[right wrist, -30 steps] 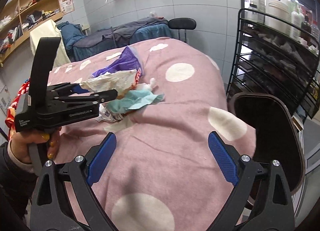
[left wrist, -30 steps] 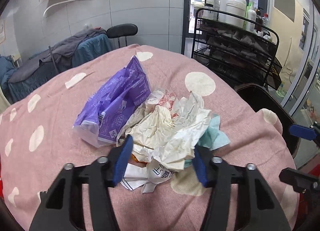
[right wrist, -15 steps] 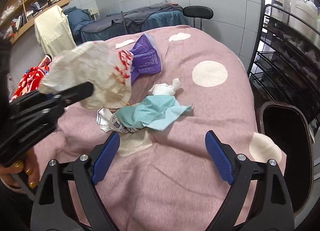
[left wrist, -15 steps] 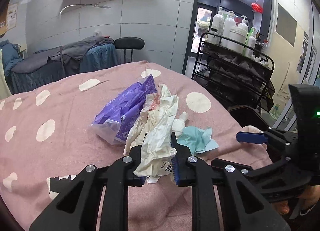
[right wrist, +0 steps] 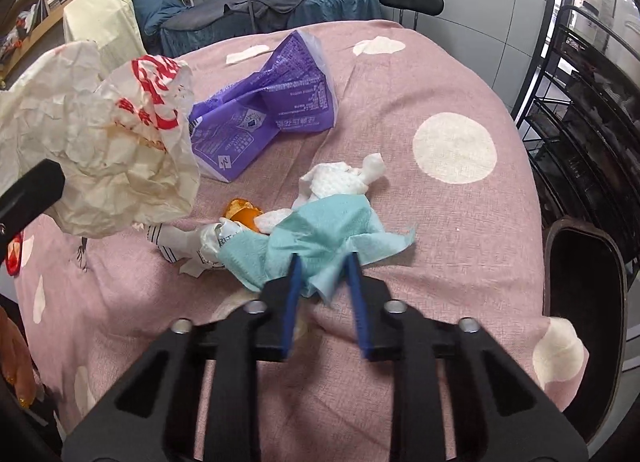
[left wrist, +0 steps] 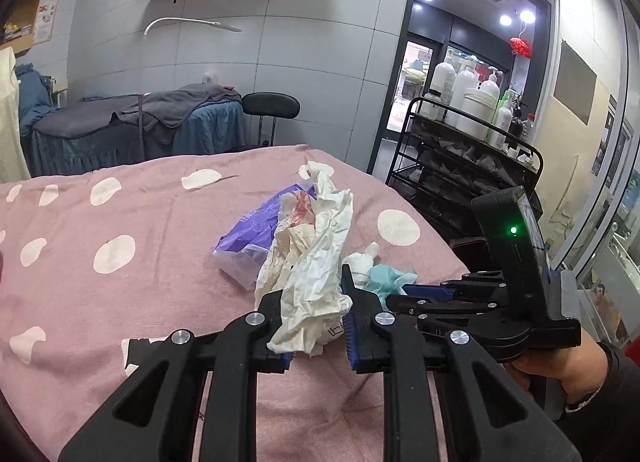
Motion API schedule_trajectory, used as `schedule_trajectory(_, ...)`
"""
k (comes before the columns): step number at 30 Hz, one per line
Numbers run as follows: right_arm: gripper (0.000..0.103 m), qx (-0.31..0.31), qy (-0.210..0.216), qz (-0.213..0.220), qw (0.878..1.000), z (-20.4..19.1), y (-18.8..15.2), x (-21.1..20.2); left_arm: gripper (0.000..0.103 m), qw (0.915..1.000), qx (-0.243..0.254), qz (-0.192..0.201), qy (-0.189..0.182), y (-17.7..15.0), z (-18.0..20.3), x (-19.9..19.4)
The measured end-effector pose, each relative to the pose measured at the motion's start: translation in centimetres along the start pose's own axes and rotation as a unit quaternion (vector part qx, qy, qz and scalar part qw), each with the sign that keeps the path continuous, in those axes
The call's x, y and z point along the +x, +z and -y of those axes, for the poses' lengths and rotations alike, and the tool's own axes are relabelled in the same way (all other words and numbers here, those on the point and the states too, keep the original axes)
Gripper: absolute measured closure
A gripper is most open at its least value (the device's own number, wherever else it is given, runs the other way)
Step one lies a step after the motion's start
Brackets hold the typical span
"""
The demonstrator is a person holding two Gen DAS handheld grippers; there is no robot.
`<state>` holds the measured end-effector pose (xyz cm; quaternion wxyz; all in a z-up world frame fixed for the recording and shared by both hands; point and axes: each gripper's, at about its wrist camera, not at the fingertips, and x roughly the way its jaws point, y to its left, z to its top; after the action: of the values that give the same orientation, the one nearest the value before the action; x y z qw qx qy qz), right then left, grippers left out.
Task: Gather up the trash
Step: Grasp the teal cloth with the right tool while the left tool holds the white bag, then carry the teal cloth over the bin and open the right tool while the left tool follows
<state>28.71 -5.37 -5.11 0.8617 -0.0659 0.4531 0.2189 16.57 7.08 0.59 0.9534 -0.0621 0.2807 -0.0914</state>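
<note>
- While the left gripper [left wrist: 316,326] is clamped on a crumpled cream wrapper [left wrist: 316,262] (red print on one face), that wrapper hangs clear of the pink dotted bedcover [right wrist: 400,93].
- Right gripper [right wrist: 320,266]: jaws just closing, pads pinching a teal napkin [right wrist: 320,234] near the cover's right edge.
- Purple packet [right wrist: 276,109], white tissue [right wrist: 340,177] and orange peel [right wrist: 244,213] lie mid-cover.
- Black bin [right wrist: 584,302] stands beside the right edge.

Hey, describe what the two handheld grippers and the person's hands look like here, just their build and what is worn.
Both the left gripper and the right gripper are matte black plastic clamps with silver pivot bolts and blue ribbed pads. In the left wrist view, the right gripper's boxy black body shows a green indicator light. The right hand comes out of a dark sleeve. At the right wrist view's left edge, yellow-painted fingernails show.
</note>
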Motion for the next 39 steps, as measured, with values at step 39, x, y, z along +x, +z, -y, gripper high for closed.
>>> schedule_trajectory(39, 0.099, 0.146, -0.071, 0.143, 0.976, 13.5, -9.2, -14.8, 0.092, 0.9897, 0.084, 0.019, -0.115, 2.4, 12.0, 0.5)
